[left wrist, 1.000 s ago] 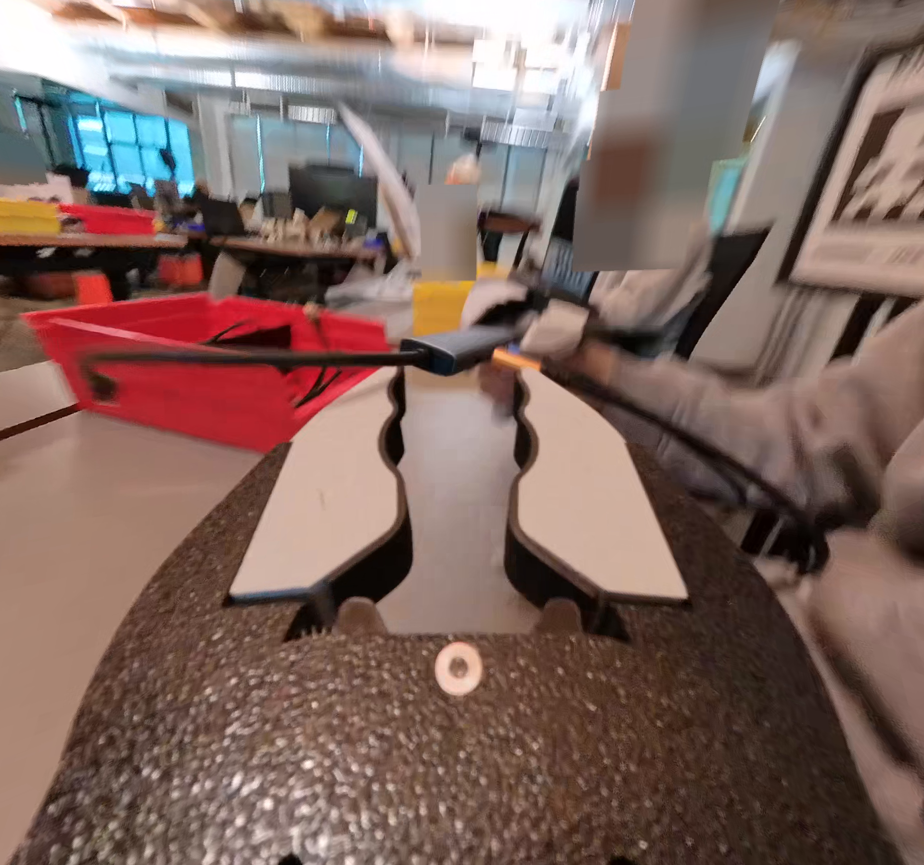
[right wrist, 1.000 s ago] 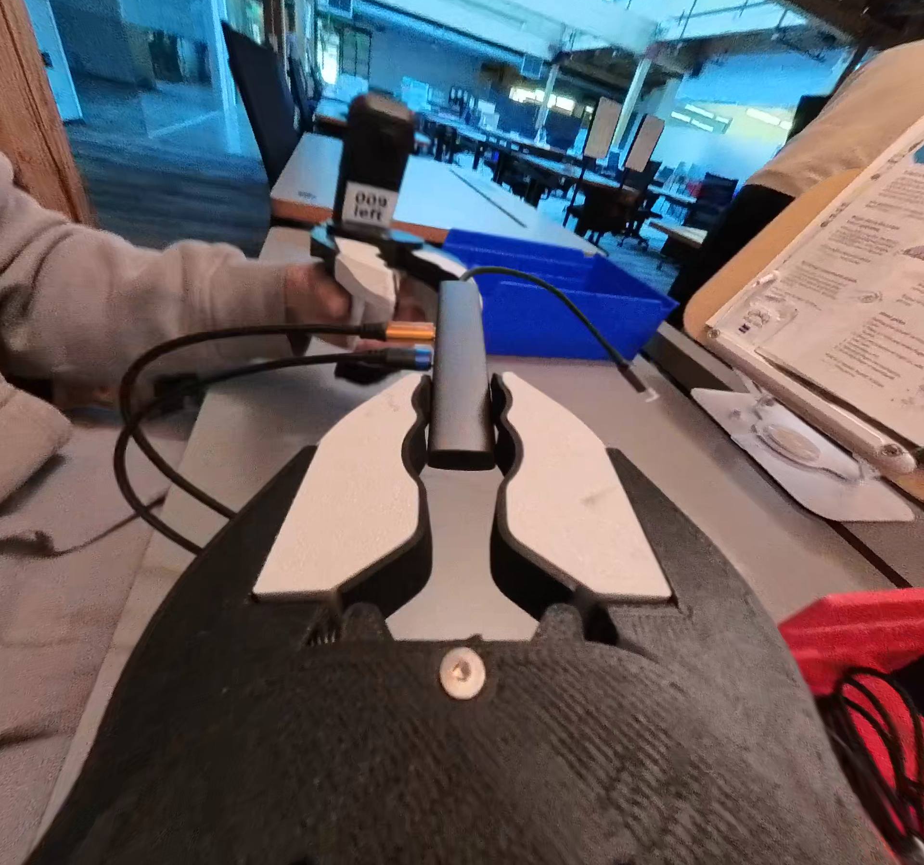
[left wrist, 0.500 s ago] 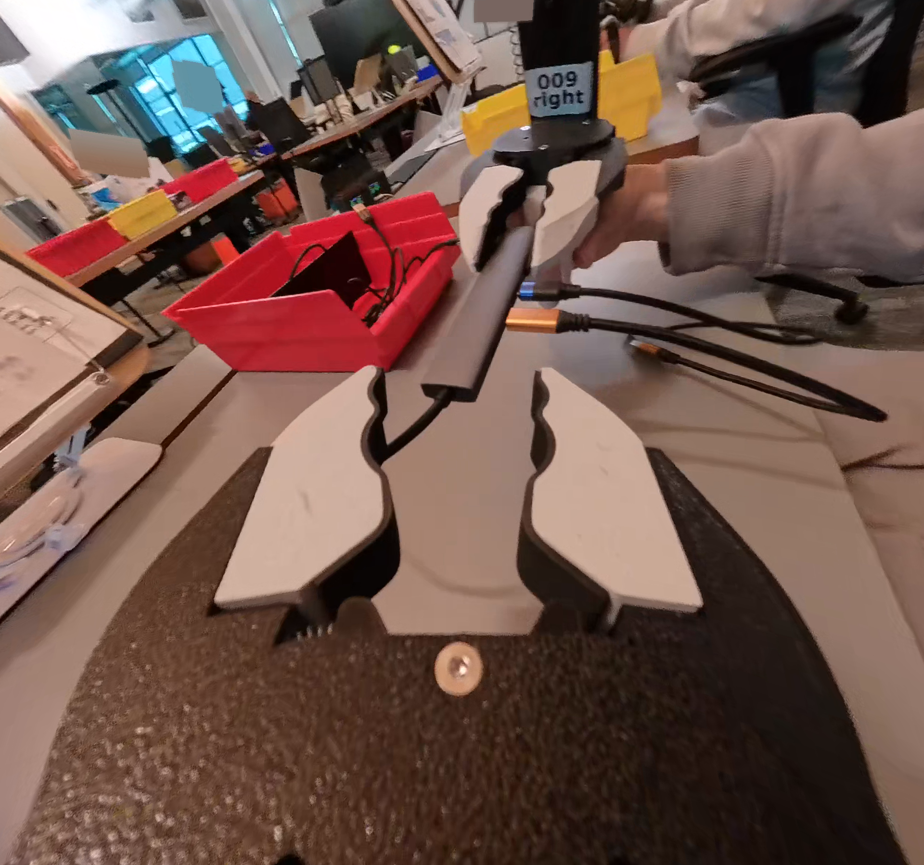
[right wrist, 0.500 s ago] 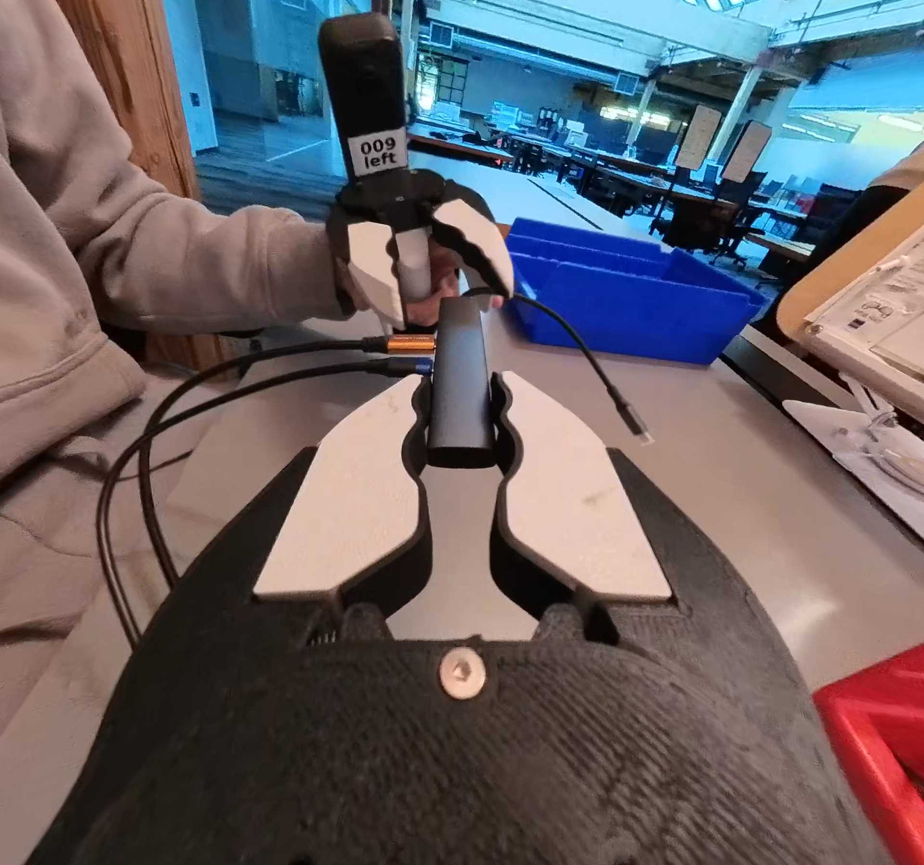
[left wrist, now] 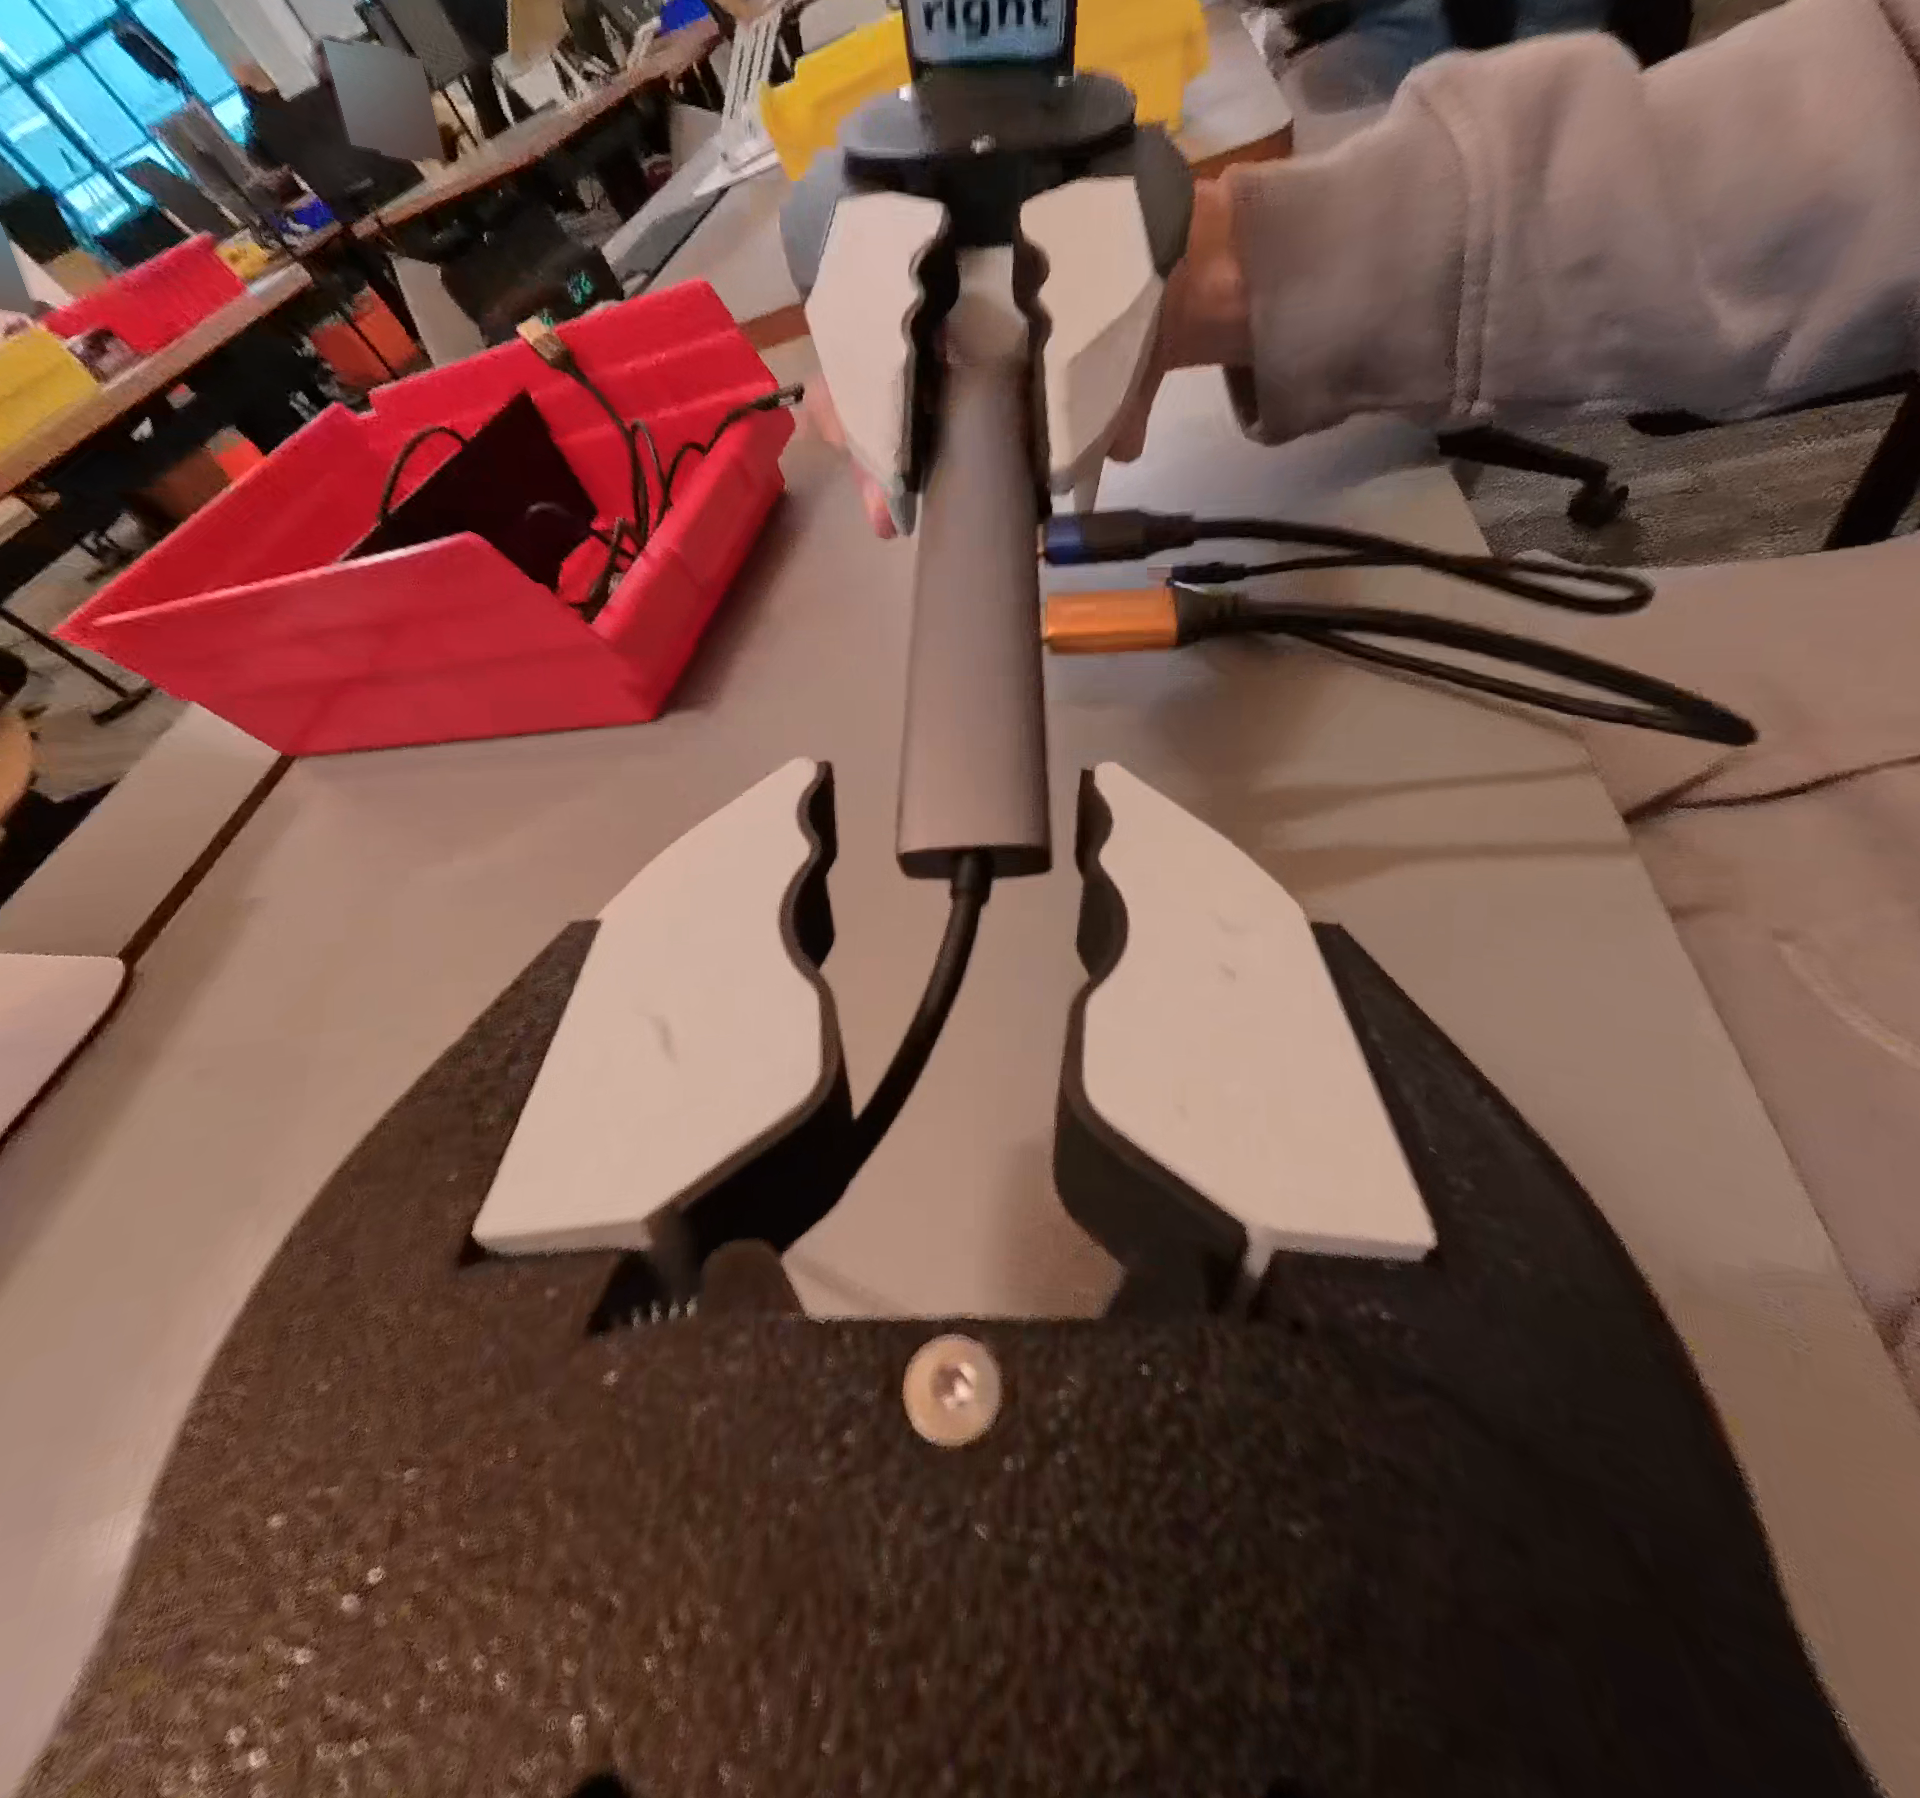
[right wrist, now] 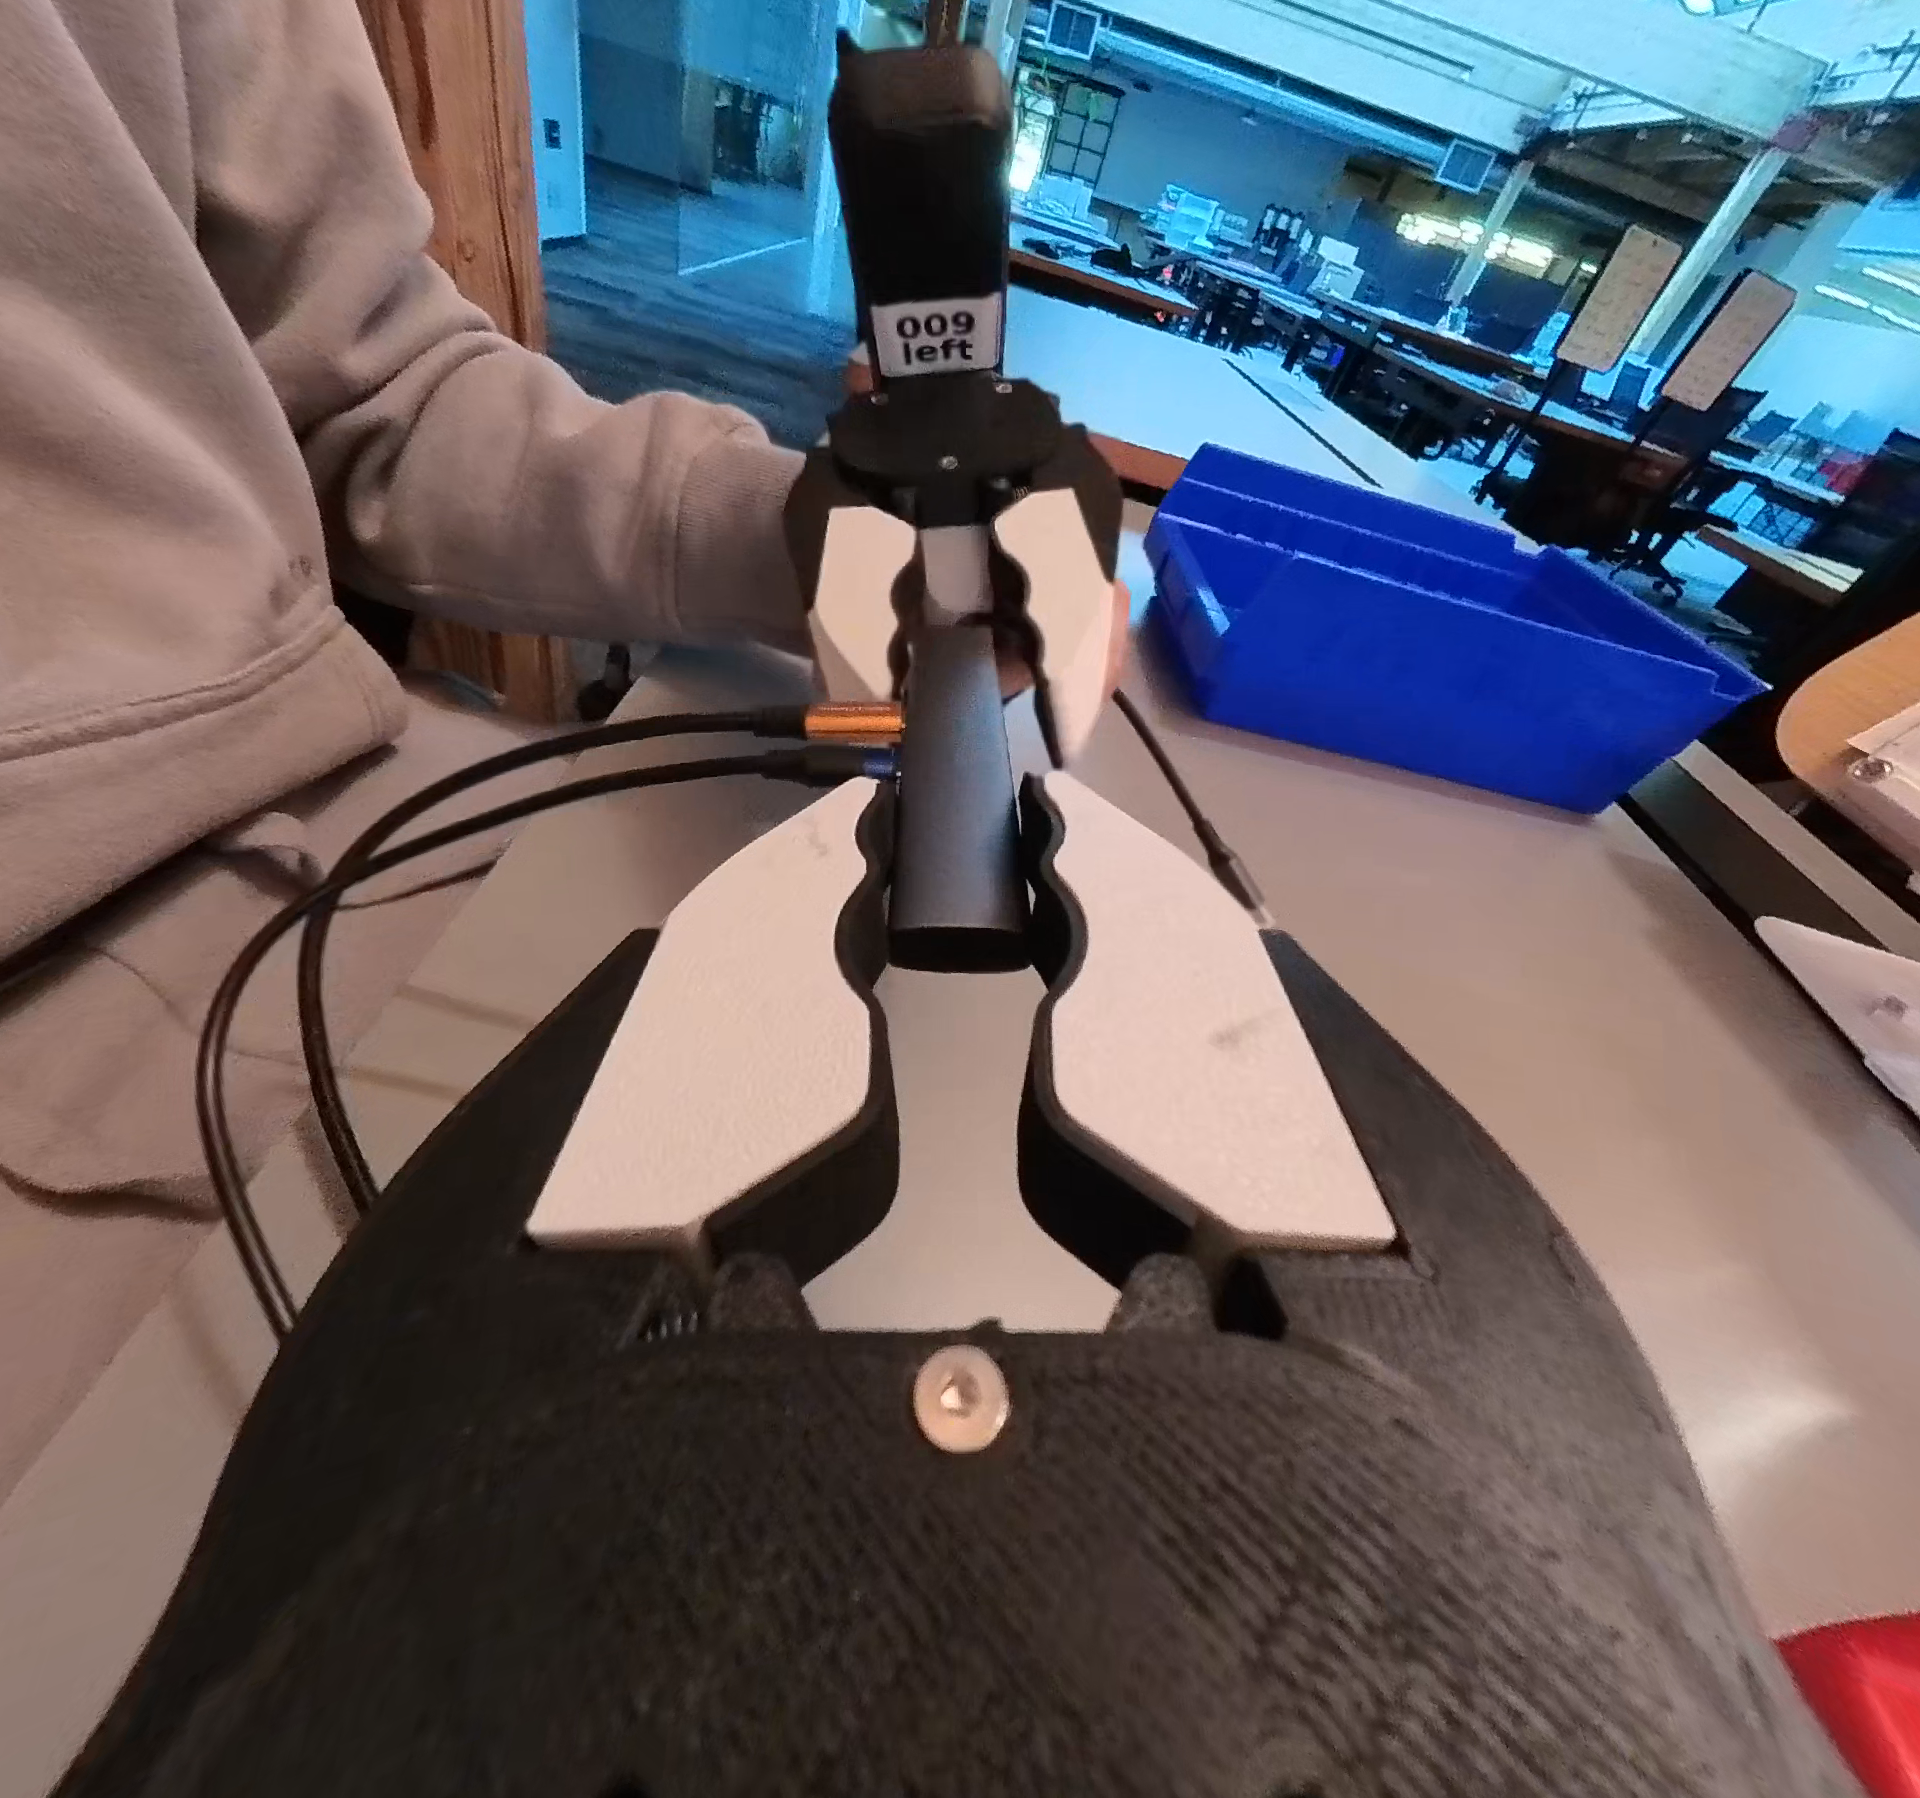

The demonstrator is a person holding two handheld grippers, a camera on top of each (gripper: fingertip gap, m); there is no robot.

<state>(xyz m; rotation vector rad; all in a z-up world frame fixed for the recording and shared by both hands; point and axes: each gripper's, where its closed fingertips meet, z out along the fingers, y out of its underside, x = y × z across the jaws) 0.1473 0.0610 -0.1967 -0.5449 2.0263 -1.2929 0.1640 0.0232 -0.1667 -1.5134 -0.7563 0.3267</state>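
A dark grey hub bar [left wrist: 971, 657] hangs over the grey table [left wrist: 520, 865]. My right gripper [right wrist: 956, 798] is shut on one end of the hub [right wrist: 951, 875]. It also shows across from me in the left wrist view [left wrist: 971, 460]. My left gripper [left wrist: 956, 777] is open, with a finger on each side of the hub's cable end and a gap on both sides. It shows in the right wrist view [right wrist: 971, 720]. An orange plug [left wrist: 1112, 621] and a blue plug [left wrist: 1117, 535] sit in the hub's side, with black cables trailing off.
A red bin [left wrist: 416, 585] with cables stands on the left wrist view's left. A blue bin [right wrist: 1434, 647] stands to the right in the right wrist view. The hub's own loose cable end [right wrist: 1247, 901] hangs by it. A person's grey sleeves [right wrist: 260, 501] hold both grippers. About 6 cm separates my left fingertips from my right.
My left gripper has swung round to face the right one and closed in, so its open fingers now flank the hub's cable end. The right gripper has kept its hold.
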